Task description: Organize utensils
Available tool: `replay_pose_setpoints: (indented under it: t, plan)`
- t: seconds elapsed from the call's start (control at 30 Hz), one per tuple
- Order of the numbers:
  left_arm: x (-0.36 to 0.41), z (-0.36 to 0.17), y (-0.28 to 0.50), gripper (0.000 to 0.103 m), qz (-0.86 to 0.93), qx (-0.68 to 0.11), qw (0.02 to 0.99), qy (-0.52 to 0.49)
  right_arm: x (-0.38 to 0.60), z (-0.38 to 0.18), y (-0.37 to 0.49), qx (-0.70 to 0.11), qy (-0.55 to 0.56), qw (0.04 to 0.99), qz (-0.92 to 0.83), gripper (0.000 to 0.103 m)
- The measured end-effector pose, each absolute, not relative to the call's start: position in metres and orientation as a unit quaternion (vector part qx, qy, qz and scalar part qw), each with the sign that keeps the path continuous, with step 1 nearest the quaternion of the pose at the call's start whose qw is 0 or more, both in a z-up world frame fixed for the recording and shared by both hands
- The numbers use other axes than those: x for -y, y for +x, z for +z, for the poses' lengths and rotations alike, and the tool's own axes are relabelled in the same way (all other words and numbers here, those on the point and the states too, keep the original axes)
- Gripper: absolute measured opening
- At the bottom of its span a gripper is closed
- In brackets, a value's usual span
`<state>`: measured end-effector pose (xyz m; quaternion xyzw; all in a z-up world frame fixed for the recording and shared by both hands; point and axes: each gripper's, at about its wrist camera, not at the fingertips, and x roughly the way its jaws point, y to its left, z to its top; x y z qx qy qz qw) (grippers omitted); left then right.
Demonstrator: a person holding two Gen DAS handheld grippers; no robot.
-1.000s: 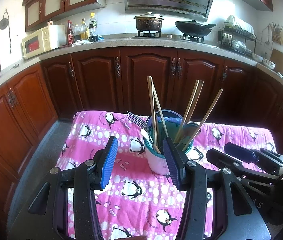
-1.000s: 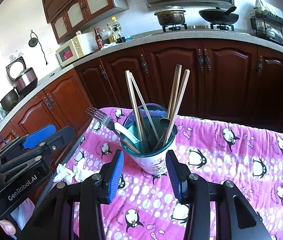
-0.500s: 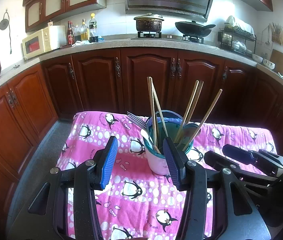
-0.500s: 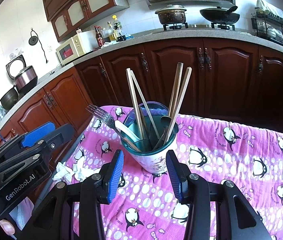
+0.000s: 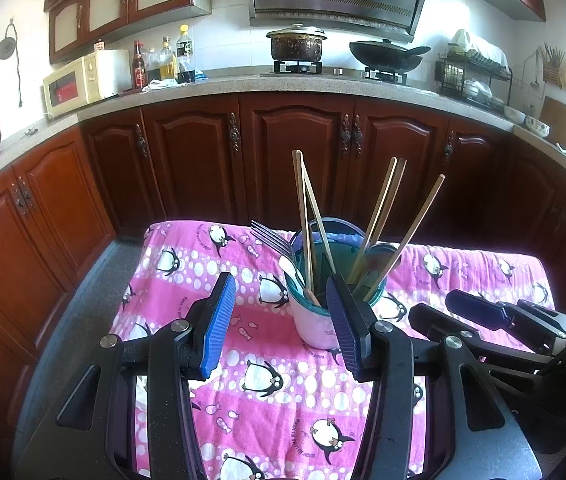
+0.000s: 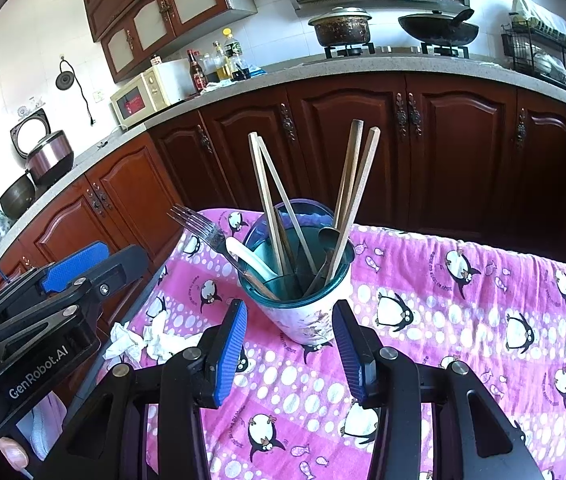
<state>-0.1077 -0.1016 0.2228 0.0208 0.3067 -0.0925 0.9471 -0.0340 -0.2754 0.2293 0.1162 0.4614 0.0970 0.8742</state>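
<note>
- Upright, the chopsticks (image 6: 269, 204) stand handle-ends up in the holder cup (image 6: 315, 316), fanning outward
- Left hand-held gripper (image 5: 281, 320) and right hand-held gripper (image 6: 289, 348): jaws apart, empty
- Nothing has shifted since earlier

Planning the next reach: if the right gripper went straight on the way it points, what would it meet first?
Probably the utensil cup, standing centred beyond the open right gripper on the penguin cloth; depth is uncertain.

Both cams ride grippers, tilted down over pink penguin cloth (image 5: 267, 400), facing kitchen cabinets. Left view sits left, right view further right, closer. Shared: utensil cup (image 6: 315, 312) (image 5: 315, 328), stove counter.
</note>
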Motion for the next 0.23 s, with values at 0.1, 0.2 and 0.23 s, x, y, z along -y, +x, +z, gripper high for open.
replay_pose_setpoints:
  t: [0.1, 0.2, 0.23]
  plan:
    - [0.102, 0.221, -0.107, 0.047, -0.096, -0.306, 0.947, 0.019, 0.283, 0.223, -0.037, -0.465, 0.118, 0.873, 0.090, 0.043]
    - [0.104, 0.218, -0.106, 0.047, -0.096, -0.302, 0.948, 0.024, 0.300, 0.210, -0.043, -0.473, 0.118, 0.871, 0.071, 0.049]
    - [0.104, 0.217, -0.105, 0.047, -0.097, -0.303, 0.948, 0.024, 0.308, 0.204, -0.046, -0.476, 0.119, 0.869, 0.060, 0.052]
